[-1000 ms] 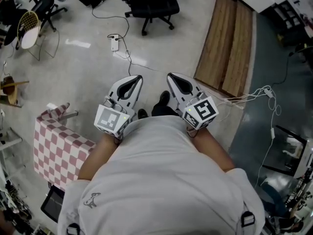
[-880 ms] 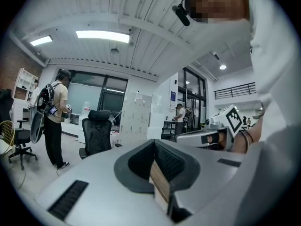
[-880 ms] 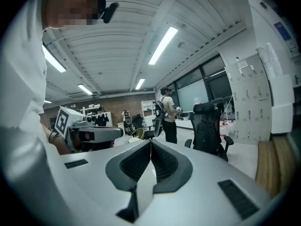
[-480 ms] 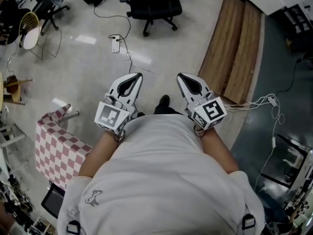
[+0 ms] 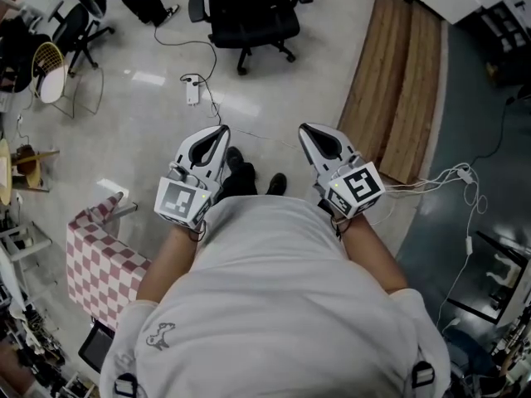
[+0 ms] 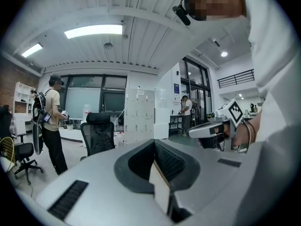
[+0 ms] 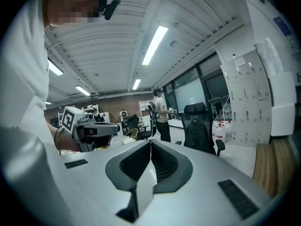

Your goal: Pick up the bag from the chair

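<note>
I stand on a pale, shiny floor (image 5: 149, 114). A black office chair (image 5: 253, 11) on wheels stands ahead of me. A white power strip (image 5: 192, 89) lies on the floor near it, with a thin cable. To my right lie long wooden boards (image 5: 398, 81), and past them is a dark grey floor (image 5: 489, 123). White cables (image 5: 452, 172) curl by the boards. A red-and-white checked cloth (image 5: 99, 259) is to my left. Above, long lights (image 6: 94, 31) shine on a white ceiling. Big windows (image 6: 89, 102) and white lockers (image 6: 138, 114) line the far wall.
</note>
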`<state>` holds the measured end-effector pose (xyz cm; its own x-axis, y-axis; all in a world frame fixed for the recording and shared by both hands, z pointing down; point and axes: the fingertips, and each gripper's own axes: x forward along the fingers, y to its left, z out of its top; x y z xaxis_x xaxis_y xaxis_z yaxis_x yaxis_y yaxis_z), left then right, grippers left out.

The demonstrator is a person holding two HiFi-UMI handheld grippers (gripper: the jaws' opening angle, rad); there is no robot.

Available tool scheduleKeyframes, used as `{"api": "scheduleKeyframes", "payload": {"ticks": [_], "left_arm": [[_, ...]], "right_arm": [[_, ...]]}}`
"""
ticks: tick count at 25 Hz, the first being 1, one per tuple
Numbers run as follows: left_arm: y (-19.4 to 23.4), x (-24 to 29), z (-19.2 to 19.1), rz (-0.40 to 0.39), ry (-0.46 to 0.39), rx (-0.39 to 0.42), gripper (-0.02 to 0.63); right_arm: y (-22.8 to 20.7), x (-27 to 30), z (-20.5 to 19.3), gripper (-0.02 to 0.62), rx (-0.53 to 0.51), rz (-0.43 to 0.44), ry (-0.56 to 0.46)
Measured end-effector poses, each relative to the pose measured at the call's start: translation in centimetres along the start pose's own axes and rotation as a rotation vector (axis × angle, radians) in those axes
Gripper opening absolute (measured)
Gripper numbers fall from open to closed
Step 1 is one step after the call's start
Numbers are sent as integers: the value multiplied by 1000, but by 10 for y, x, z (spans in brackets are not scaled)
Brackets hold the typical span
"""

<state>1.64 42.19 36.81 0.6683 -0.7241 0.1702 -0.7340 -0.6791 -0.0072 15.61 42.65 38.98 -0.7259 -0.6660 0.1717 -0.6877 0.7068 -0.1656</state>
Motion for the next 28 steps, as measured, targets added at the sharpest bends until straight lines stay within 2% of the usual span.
{"api": "scheduleKeyframes", "payload": {"ticks": [12, 18, 22, 28], "left_arm": [[72, 46, 10, -12, -30, -17, 8], [137, 66, 9, -45, -50, -25, 8], [186, 79, 23, -82, -66, -34, 8], [246, 83, 30, -158, -69, -10, 8]], "right_arm": [[-40, 63, 17, 34, 36, -18, 8], [-54, 130, 32, 34, 36, -31, 3], [-61, 177, 55, 34, 30, -52, -2], [-64, 232, 76, 34, 6, -119, -4]]}}
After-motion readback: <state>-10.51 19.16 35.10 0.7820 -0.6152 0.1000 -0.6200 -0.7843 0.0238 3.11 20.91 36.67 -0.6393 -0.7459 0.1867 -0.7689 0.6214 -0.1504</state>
